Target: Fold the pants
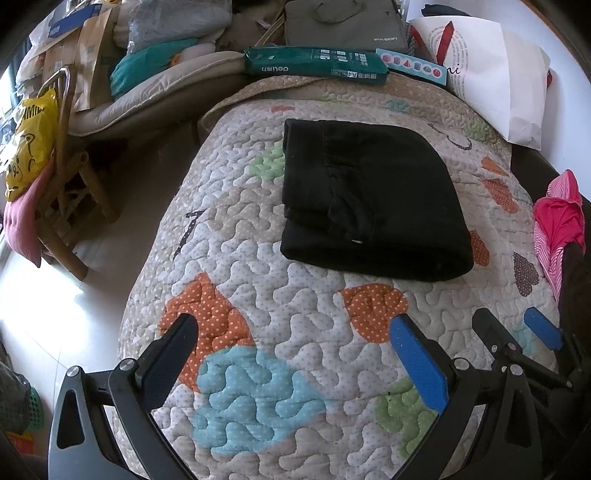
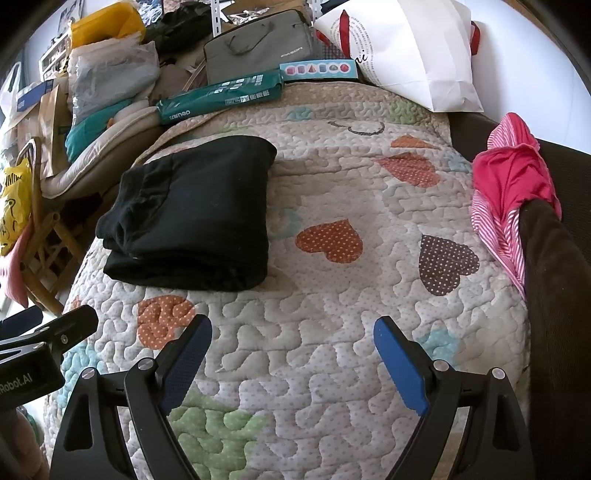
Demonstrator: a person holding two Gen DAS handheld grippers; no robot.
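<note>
The black pants [image 1: 373, 199] lie folded into a compact rectangle on the quilted heart-patterned cover [image 1: 295, 295]. In the right wrist view the pants [image 2: 192, 214] sit at the left of the cover [image 2: 332, 295]. My left gripper [image 1: 291, 332] is open and empty, held above the near part of the cover, well short of the pants. My right gripper [image 2: 291, 336] is open and empty too, near the front edge. It also shows in the left wrist view [image 1: 513, 325], to the right of the left gripper. The left gripper's body shows at the left edge of the right wrist view [image 2: 48, 336].
A green paper ream [image 1: 317, 64], a grey laptop bag [image 1: 343, 22] and a white paper bag [image 1: 495, 77] line the far edge. A pink striped garment [image 2: 513, 188] hangs over a dark chair at the right. A wooden chair with a yellow bag [image 1: 29, 147] stands left.
</note>
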